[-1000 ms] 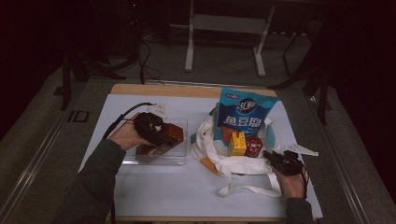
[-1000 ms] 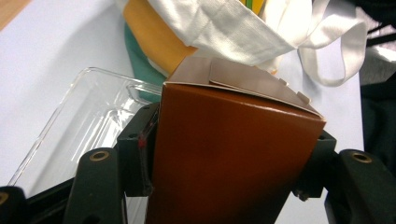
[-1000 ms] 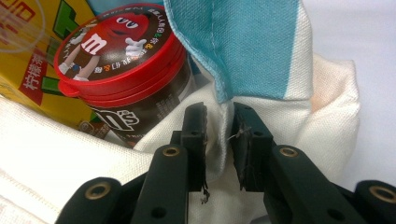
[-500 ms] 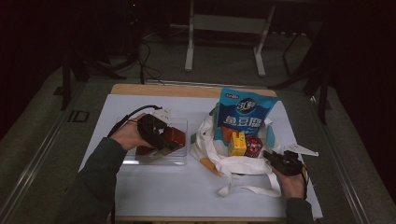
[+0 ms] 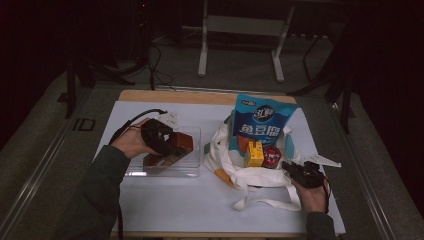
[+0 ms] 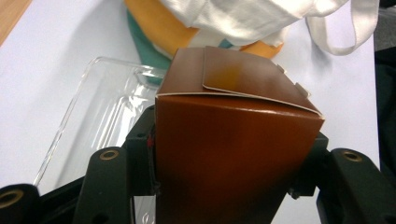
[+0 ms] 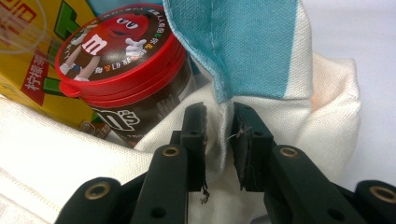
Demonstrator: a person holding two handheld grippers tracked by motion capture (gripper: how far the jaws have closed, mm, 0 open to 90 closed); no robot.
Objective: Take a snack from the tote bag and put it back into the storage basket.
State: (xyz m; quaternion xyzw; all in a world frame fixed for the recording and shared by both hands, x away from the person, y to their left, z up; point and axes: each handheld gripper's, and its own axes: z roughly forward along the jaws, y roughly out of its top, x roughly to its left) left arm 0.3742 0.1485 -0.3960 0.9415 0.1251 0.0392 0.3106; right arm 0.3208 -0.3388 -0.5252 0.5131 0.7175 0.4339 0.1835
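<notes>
Left fingers [image 6: 233, 182] clamped on glossy brown cardboard box [image 6: 233, 140], just closing tighter, above clear plastic tray [image 5: 192, 167]. Right fingers [image 7: 219, 140] pinching rim of white cloth tote bag [image 7: 289, 121] on bench, holding mouth open. Keep box level, lower between yellow carton and red-lidded candy tub

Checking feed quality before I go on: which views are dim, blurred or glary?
High view: dim overall, dark surroundings, brown box hard to read. Left gripper view: bright, box close and soft, slight sheen on top. Right gripper view: sharp on the red-lidded tub and bag cloth.
</notes>
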